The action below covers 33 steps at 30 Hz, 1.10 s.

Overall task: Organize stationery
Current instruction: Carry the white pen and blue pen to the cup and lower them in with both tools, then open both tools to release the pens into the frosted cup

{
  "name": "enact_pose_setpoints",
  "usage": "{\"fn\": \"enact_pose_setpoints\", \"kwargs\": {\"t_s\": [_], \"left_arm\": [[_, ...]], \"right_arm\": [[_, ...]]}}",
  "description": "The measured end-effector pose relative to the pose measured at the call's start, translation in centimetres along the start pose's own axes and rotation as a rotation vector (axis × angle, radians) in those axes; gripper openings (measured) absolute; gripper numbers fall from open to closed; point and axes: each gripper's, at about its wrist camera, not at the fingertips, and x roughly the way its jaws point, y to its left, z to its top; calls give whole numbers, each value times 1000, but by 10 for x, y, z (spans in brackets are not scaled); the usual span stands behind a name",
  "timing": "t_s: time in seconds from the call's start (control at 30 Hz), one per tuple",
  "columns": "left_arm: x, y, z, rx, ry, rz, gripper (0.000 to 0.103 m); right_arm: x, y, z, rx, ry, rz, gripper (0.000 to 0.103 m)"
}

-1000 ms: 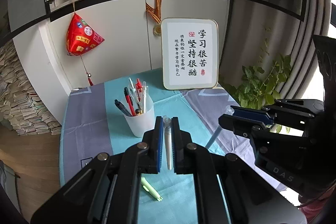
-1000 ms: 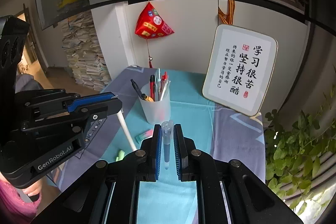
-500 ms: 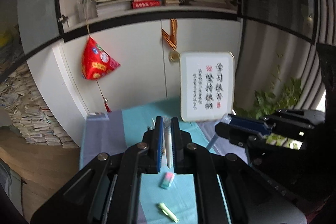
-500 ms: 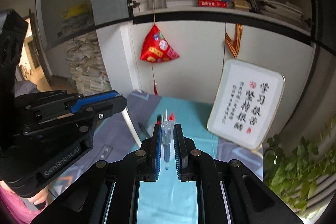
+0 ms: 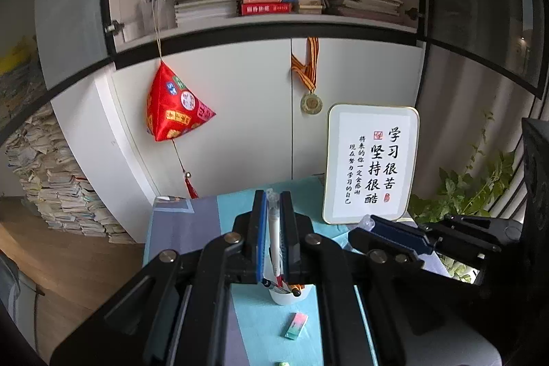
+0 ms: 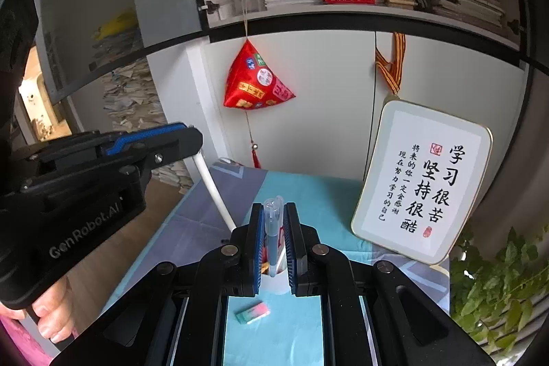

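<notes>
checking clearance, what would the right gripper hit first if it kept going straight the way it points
Probably the calligraphy board, or the cabinet door behind the table; depth is unclear. The pen cup sits below the right gripper.

Pen cup (image 6: 274, 285) sits directly below both grippers, already packed w/ pens, so little room at its mouth. Left gripper (image 5: 273, 228) clamps a white pen (image 5: 273, 239); right gripper (image 6: 274, 239) clamps a blue pen (image 6: 273, 239). The two grippers are side by side, close, narrow gap btwn them. Eraser (image 6: 252, 313) lies on the counter (image 6: 308, 194) just in front of the cup. Framed sign (image 6: 423, 182) blocks the back right; bare counter to the left.
</notes>
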Motion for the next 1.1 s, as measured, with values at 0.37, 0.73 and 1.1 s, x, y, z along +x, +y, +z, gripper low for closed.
{"fn": "enact_pose_setpoints", "kwargs": {"t_s": [0.37, 0.73, 1.1], "left_arm": [[47, 5, -22, -27, 98, -38, 6], [75, 7, -44, -35, 171, -54, 6], [87, 8, -62, -39, 217, -60, 6]], "right_arm": [[39, -15, -8, 57, 36, 14, 12], [65, -16, -27, 59, 108, 23, 12], [82, -15, -44, 68, 168, 24, 12]]}}
